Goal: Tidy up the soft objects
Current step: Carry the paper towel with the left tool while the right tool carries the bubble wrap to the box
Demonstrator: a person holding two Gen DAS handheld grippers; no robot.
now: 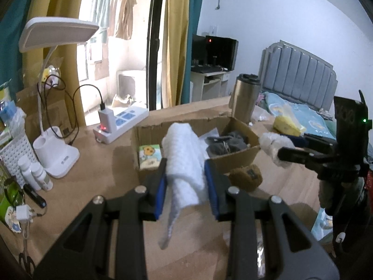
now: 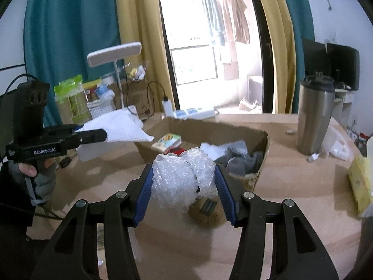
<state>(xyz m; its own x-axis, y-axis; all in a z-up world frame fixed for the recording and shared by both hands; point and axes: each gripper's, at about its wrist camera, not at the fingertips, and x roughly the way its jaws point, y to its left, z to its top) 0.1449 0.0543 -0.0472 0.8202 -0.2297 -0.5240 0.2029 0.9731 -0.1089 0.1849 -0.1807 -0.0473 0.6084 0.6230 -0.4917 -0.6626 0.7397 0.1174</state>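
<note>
My left gripper (image 1: 186, 177) is shut on a folded white cloth (image 1: 184, 163), which sticks up between the blue pads and hangs down below them, just in front of the open cardboard box (image 1: 235, 161). My right gripper (image 2: 184, 186) is shut on a bundle of clear bubble wrap (image 2: 181, 177), held above the table near the box's front wall (image 2: 261, 170). Inside the box lie grey fabric (image 2: 240, 158), a small printed tissue pack (image 2: 166, 141) and a white sheet. In the right wrist view the left gripper (image 2: 100, 135) with the cloth (image 2: 119, 128) shows at the left. A brown fuzzy item (image 1: 246, 176) rests by the box.
A steel tumbler (image 2: 314, 119) stands right of the box. A white desk lamp (image 1: 56, 154), power strip (image 1: 121, 123), white basket and small bottles (image 1: 35, 175) crowd the left side. A yellow soft pack (image 2: 360, 182) lies at the right edge. A bed (image 1: 300, 107) is beyond the table.
</note>
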